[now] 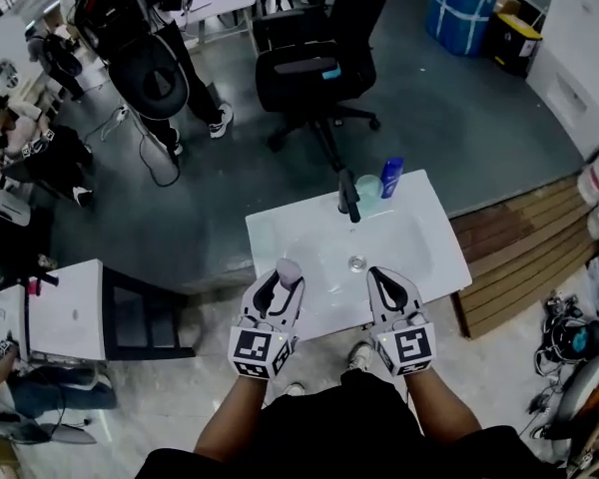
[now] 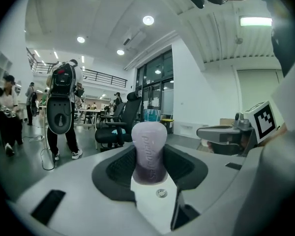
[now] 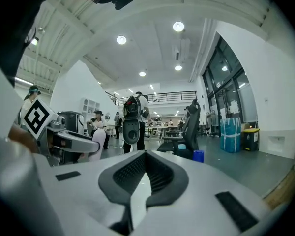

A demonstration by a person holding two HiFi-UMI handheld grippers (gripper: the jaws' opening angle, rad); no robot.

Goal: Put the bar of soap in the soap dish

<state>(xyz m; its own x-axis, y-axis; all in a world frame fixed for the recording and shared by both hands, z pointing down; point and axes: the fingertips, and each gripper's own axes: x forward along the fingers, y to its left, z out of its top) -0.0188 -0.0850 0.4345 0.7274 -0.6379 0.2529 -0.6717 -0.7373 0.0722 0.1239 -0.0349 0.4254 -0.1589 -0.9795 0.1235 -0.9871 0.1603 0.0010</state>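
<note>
A lavender bar of soap point(image 1: 289, 268) stands upright between the jaws of my left gripper point(image 1: 284, 279), which is shut on it above the front left of the white basin point(image 1: 280, 233). The left gripper view shows the soap point(image 2: 149, 149) clamped between the dark pads point(image 2: 119, 168). My right gripper point(image 1: 381, 275) hovers over the basin's front right, shut with nothing in it point(image 3: 146, 157). A pale green round dish point(image 1: 368, 188) sits at the basin's back edge, beside the black faucet point(image 1: 349, 196).
A blue bottle point(image 1: 391, 176) stands right of the dish. The drain point(image 1: 356, 262) lies mid-basin. A black office chair point(image 1: 314, 68) stands beyond the basin, and a wooden pallet point(image 1: 524, 247) lies at the right. People stand at the far left.
</note>
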